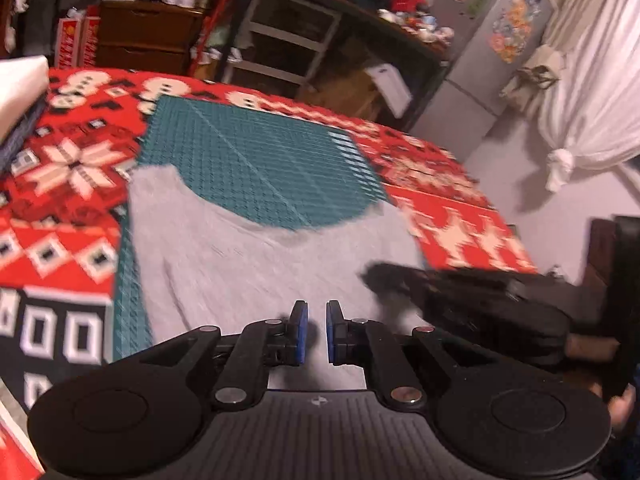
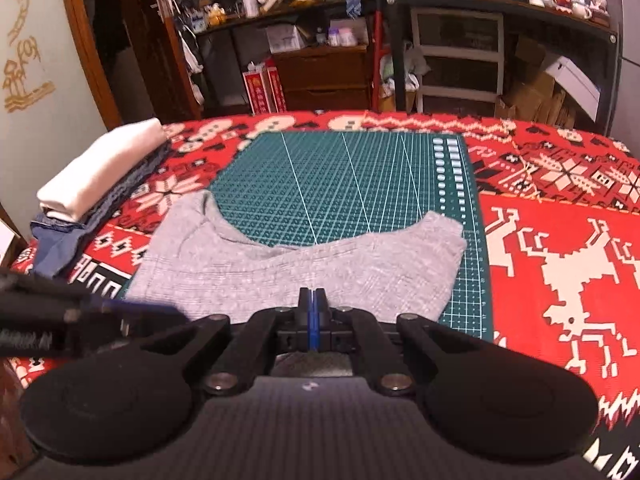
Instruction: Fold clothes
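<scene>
A grey garment [image 2: 304,264] lies spread flat on a green cutting mat [image 2: 340,176], its curved far edge facing away from me. In the right wrist view my right gripper [image 2: 314,304] hovers over the garment's near edge with its blue pads pressed together; no cloth shows between them. The left wrist view has the same grey garment [image 1: 248,264] under my left gripper [image 1: 317,328], whose blue pads stand a narrow gap apart with nothing in it. The right gripper [image 1: 472,304] is a dark blur to the right, and the left gripper [image 2: 80,316] is a blur at the left.
A red patterned blanket [image 2: 560,248] covers the table under the mat. A folded white garment [image 2: 104,168] lies on folded blue cloth [image 2: 56,240] at the far left. Shelves, drawers and boxes [image 2: 460,60] crowd the room behind the table.
</scene>
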The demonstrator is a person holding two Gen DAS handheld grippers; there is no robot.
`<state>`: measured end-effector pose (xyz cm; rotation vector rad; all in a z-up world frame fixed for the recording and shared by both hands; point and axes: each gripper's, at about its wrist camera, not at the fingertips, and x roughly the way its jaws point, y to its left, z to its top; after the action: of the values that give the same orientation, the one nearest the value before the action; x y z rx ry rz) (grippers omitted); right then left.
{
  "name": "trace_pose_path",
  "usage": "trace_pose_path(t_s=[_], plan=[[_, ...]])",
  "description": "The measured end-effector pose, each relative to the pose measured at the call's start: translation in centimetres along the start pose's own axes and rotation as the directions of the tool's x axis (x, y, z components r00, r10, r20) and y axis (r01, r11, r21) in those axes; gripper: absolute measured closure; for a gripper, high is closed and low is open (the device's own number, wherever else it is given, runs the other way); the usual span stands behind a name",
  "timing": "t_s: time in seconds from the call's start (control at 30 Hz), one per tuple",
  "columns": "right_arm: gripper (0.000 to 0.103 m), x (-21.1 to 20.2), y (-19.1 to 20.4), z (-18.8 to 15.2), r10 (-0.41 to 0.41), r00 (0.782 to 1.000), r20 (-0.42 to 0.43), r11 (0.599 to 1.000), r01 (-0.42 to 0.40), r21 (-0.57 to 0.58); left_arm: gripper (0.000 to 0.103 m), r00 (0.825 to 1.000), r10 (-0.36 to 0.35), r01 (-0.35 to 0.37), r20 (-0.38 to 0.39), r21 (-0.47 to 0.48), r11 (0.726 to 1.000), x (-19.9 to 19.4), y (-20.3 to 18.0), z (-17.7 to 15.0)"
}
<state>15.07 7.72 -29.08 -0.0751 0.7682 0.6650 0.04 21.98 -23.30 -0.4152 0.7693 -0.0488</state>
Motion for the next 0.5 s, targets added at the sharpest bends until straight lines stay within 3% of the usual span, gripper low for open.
trace_pose_path(t_s=[0.17, 0.5], plan=[[0.103, 1.0, -1.4, 1.0, -0.036, 0.999, -0.001, 0.998, 0.036, 0.043, 0.095, 0.998, 0.065, -0.066, -0.024, -0.019, 0.998, 1.5, 1.7, 0.8], [0.103, 2.9, -4.1, 3.1, -0.061, 0.998, -0.02, 0.993, 0.063, 0.098, 0.095, 0.999, 0.04, -0.042, -0.034, -0.042, 0.998, 1.4, 2.5, 0.8]])
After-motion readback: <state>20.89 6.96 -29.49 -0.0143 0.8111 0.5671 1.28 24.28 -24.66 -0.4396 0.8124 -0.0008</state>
